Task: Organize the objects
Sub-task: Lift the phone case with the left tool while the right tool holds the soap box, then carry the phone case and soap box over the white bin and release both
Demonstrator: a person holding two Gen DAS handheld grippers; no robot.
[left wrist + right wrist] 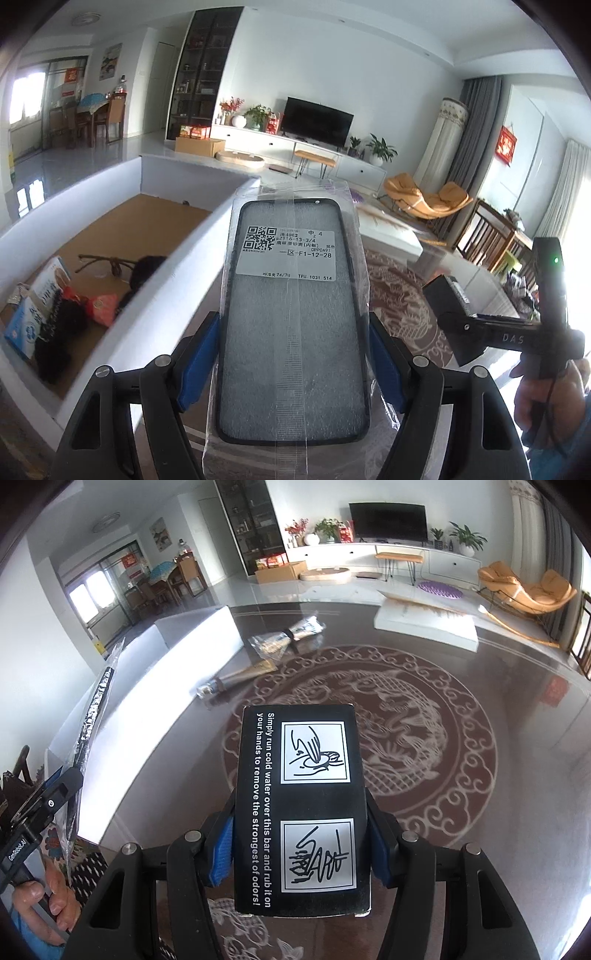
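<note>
Midway, by the look of it. Left gripper [291, 369] clamped on bagged phone case [291, 314], held aloft beside white bin [192, 251]. Right gripper [301, 845] clamped on black box [301, 805], held above patterned table [461, 738]. Already in bin: glasses [107, 262], packets [40, 306], dark bundle [59, 332]. Left on table near bin wall: tube [240, 677], wrapped bundle [291, 631]. Judged remaining: case and box into bin, then those two loose items.
</note>
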